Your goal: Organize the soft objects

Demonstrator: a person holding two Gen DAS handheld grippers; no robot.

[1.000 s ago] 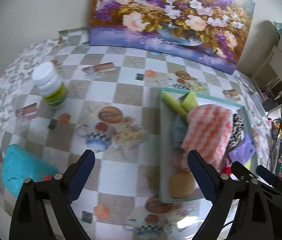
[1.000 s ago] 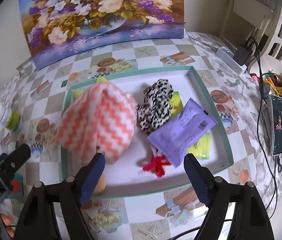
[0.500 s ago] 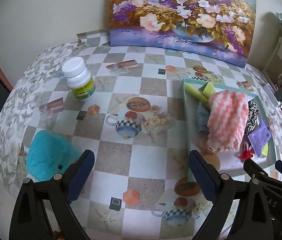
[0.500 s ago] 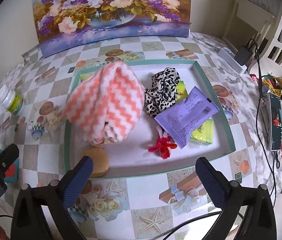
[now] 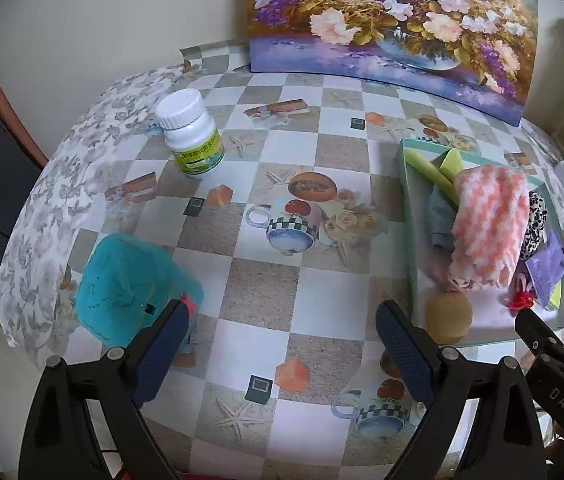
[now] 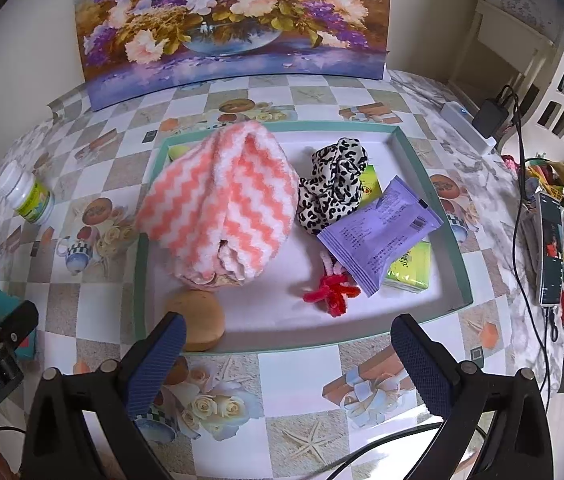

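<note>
Both grippers' fingers spread wide, empty: left gripper (image 5: 282,350), right gripper (image 6: 290,356) just opened. Tray (image 6: 434,184) already holds zigzag towel (image 6: 221,208), leopard scrunchie (image 6: 332,184), round sponge (image 6: 197,318). Teal cloth (image 5: 129,284) lies outside, near left; probably next.

Cream wall (image 5: 121,20) — flower painting (image 6: 233,20), white shelving (image 6: 562,92)

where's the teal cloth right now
The teal cloth lies on the table, outside the tray, low on the left of the left wrist view, just behind the left gripper's left finger and nearer than the white bottle.
</note>
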